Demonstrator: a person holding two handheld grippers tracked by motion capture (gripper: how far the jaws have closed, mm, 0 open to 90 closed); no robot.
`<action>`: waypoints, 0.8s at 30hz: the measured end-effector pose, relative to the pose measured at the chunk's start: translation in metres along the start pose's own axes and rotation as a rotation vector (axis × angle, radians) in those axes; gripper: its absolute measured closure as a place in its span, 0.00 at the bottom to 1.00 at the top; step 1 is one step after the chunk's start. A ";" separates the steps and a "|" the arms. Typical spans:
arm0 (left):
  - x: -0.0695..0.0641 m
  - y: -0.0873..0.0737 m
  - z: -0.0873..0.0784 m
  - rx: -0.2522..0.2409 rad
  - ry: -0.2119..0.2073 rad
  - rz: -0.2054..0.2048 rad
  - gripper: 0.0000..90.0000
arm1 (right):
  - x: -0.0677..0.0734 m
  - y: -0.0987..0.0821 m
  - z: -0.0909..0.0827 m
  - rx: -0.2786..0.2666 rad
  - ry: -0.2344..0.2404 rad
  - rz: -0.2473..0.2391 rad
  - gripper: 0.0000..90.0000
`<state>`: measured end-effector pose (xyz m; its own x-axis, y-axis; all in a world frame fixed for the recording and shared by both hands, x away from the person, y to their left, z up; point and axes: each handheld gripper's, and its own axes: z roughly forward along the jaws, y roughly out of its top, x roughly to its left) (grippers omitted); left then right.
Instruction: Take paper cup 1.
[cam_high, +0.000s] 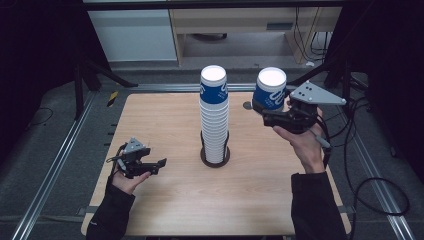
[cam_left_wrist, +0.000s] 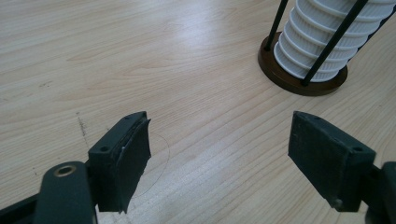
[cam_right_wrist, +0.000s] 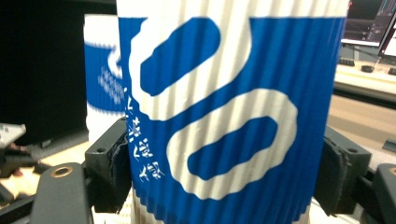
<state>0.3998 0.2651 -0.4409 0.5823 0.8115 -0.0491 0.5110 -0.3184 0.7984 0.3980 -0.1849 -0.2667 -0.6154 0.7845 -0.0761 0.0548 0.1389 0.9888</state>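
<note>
Blue cup (cam_high: 270, 89) clamped btwn right tool (cam_high: 262, 113) jaws, just beside stack (cam_high: 214, 120).

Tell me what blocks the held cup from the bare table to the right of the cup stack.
Nothing visible does. The right claw grips the blue-and-white cup in the air, apart from the cup stack; the table beneath it lies bare.

The high view looks forward and down on the table (cam_high: 165, 200). The left gripper view skims it closely, sharing the cup stack (cam_left_wrist: 327, 42) at 1 o'clock; the right gripper view sits tight against a cup (cam_right_wrist: 224, 116).
</note>
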 end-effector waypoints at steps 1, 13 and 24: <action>0.000 0.000 0.000 0.001 0.001 0.000 0.23 | 0.000 -0.008 -0.001 0.011 0.004 0.004 0.24; -0.002 0.000 0.000 0.006 -0.009 0.010 0.23 | -0.004 -0.050 -0.007 0.084 0.028 0.015 0.24; -0.005 -0.001 0.002 0.016 -0.019 0.023 0.23 | -0.002 -0.082 -0.011 0.139 0.069 0.013 0.23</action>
<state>0.3976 0.2603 -0.4424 0.6060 0.7944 -0.0421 0.5071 -0.3450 0.7899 0.3862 -0.2040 -0.3465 -0.6666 0.7438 -0.0500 0.1683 0.2154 0.9619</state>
